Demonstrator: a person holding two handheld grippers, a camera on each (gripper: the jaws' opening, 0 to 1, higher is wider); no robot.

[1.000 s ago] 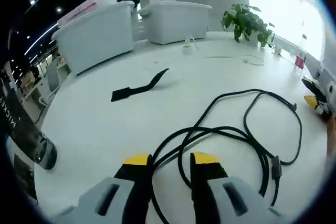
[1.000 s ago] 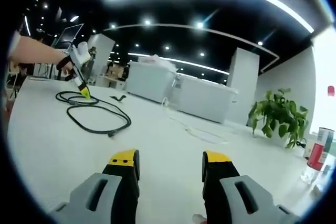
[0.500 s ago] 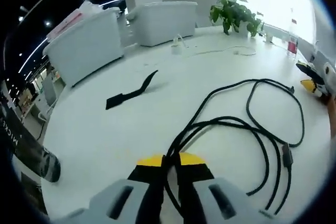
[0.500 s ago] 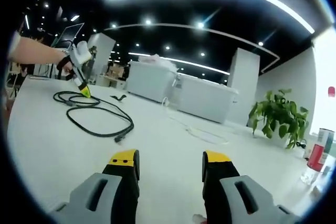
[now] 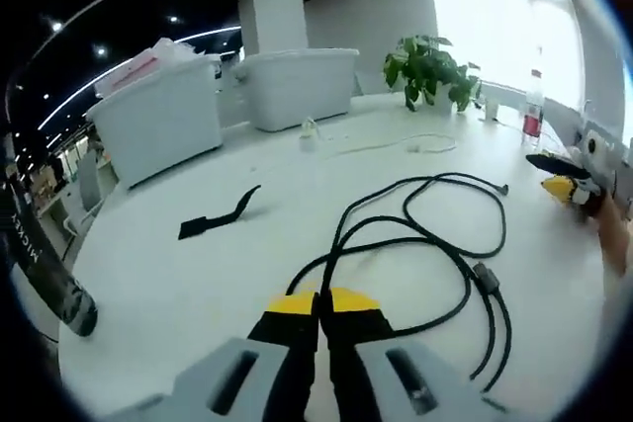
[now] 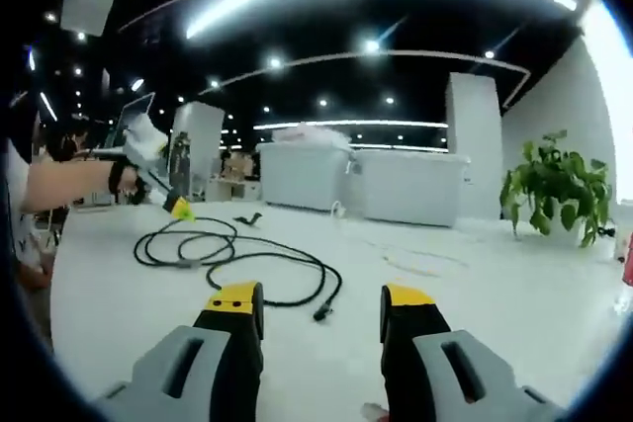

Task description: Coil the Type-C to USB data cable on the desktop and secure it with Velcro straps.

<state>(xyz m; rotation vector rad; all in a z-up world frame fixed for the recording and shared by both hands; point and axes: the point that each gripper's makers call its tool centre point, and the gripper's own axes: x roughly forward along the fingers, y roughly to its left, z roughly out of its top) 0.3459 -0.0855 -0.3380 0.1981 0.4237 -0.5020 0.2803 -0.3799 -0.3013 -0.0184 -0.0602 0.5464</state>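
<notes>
A long black data cable (image 5: 435, 244) lies in loose loops on the white desktop (image 5: 178, 284). My left gripper (image 5: 318, 296) is shut on a strand of it near the loops' left end. In the right gripper view the same cable (image 6: 237, 249) runs from the left gripper (image 6: 180, 209), held by a person's hand, to a plug (image 6: 321, 312) just ahead of my jaws. My right gripper (image 6: 321, 298) is open above the table with nothing between its fingers. A black Velcro strap (image 5: 213, 220) lies flat, apart from the cable; it also shows far off as a strap (image 6: 247, 217).
Two white bins (image 5: 158, 111) (image 5: 297, 86) stand at the far edge, with a potted plant (image 5: 430, 66) and a bottle (image 5: 534, 114) to the right. A thin white cable (image 5: 386, 145) lies beyond the black one. A dark object (image 5: 54, 279) sits at the left edge.
My left gripper has shut on the cable strand that lay between its open jaws and drawn it along; the loops have shifted. The right gripper view has swung, bringing the cable's plug closer.
</notes>
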